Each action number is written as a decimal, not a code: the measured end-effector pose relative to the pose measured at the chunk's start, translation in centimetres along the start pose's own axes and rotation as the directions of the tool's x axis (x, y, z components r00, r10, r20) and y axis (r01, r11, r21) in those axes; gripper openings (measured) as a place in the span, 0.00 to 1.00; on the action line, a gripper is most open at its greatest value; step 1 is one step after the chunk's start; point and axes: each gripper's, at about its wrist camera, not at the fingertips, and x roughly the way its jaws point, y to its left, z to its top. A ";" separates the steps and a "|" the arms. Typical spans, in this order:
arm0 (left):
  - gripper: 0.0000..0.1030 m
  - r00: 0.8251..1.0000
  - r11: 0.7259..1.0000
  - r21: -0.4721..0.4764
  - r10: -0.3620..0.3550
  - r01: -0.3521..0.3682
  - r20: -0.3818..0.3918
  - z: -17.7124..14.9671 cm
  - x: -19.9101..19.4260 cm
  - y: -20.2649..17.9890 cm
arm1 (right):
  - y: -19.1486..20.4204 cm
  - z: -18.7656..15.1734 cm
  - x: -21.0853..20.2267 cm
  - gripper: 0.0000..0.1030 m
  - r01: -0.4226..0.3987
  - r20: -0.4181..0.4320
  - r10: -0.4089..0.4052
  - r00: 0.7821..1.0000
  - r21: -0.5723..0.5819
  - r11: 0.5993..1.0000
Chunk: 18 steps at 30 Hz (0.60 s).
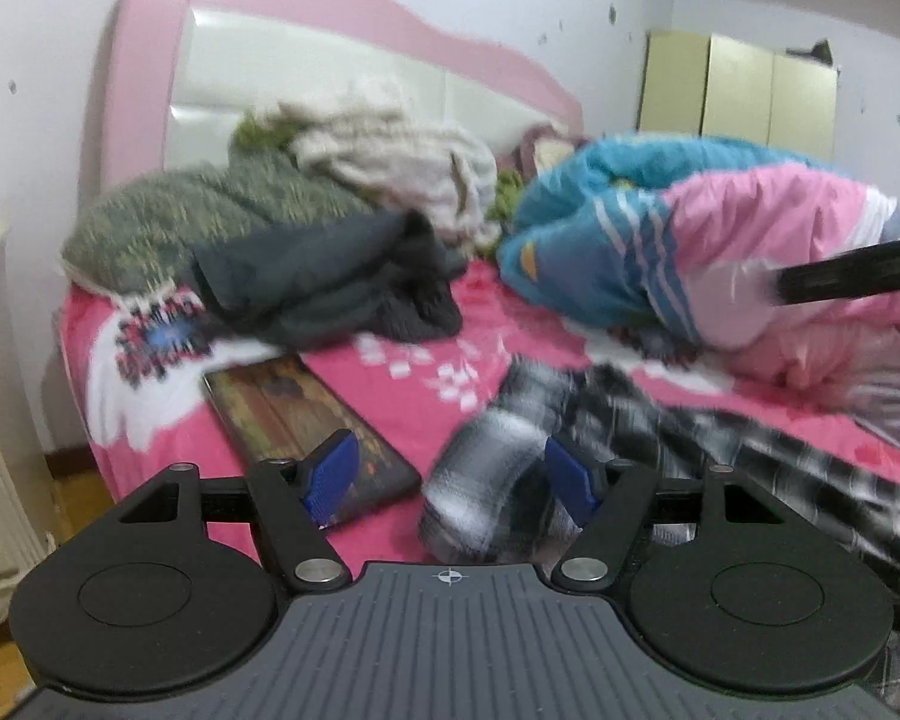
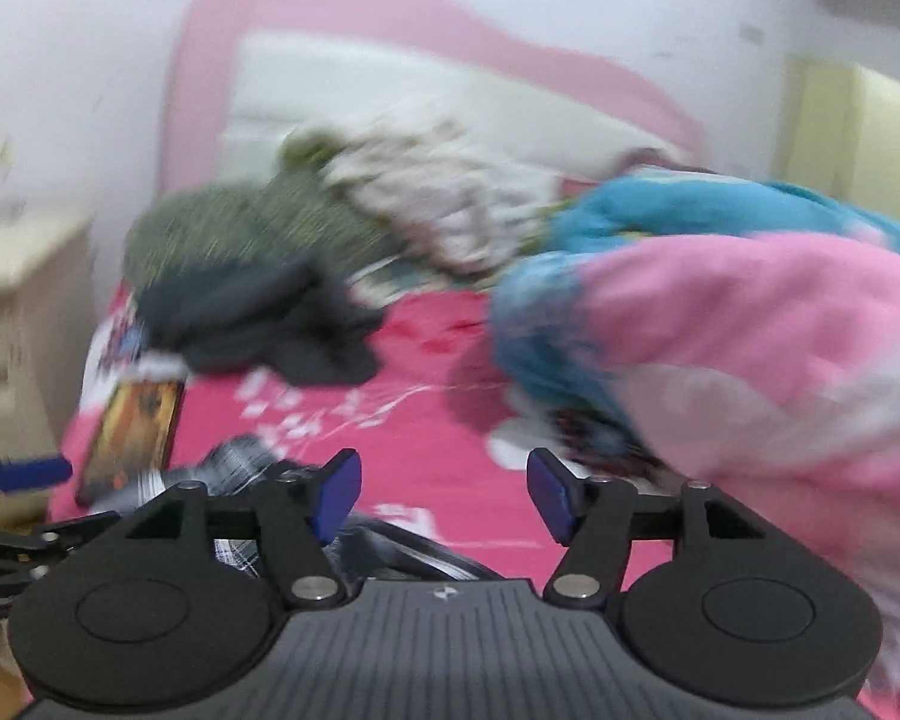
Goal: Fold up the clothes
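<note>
A bed covered by a bright pink sheet with white flower prints (image 1: 402, 354) fills both wrist views, both blurred by motion. The task's thing, a black-and-white checked garment of soft fabric (image 1: 720, 444), lies on the near part of the sheet. Its long axis runs from a rolled, rounded end (image 1: 486, 480) low in the middle of the left wrist view out toward the right edge, where it spreads flatter.

The left gripper (image 1: 450, 477) hovers with its blue-padded jaws parted. The rolled end sits between them, close against the right pad; whether that pad touches the cloth cannot be told, and the left pad stands clear of it.

The right gripper (image 2: 444, 495) has its jaws parted too, with only pink sheet between the pads; checked fabric shows just below and to the left.

A dark rectangular tablet with a lit screen (image 1: 306, 414) lies flat left of the garment. Farther back sit a dark grey crumpled garment (image 1: 330, 282), a green knitted blanket (image 1: 168, 222) and a pink and blue quilt (image 1: 720, 246).
</note>
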 end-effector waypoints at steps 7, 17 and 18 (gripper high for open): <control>0.60 0.999 0.999 -0.004 -0.041 0.041 0.032 3.0 -0.1 -2.3 | -5.3 -3.2 -10.1 0.59 0.081 -0.002 -0.082 0.997 0.142 0.987; 0.52 0.991 1.000 -0.024 -0.012 0.009 -0.135 3.0 6.6 -6.8 | -4.2 -9.8 -10.8 0.40 0.053 -0.168 -0.025 0.985 0.160 0.986; 0.52 0.989 1.000 -0.018 -0.008 0.005 -0.145 2.6 6.9 -7.0 | -3.8 -10.2 -10.6 0.39 0.045 -0.178 -0.017 0.984 0.155 0.987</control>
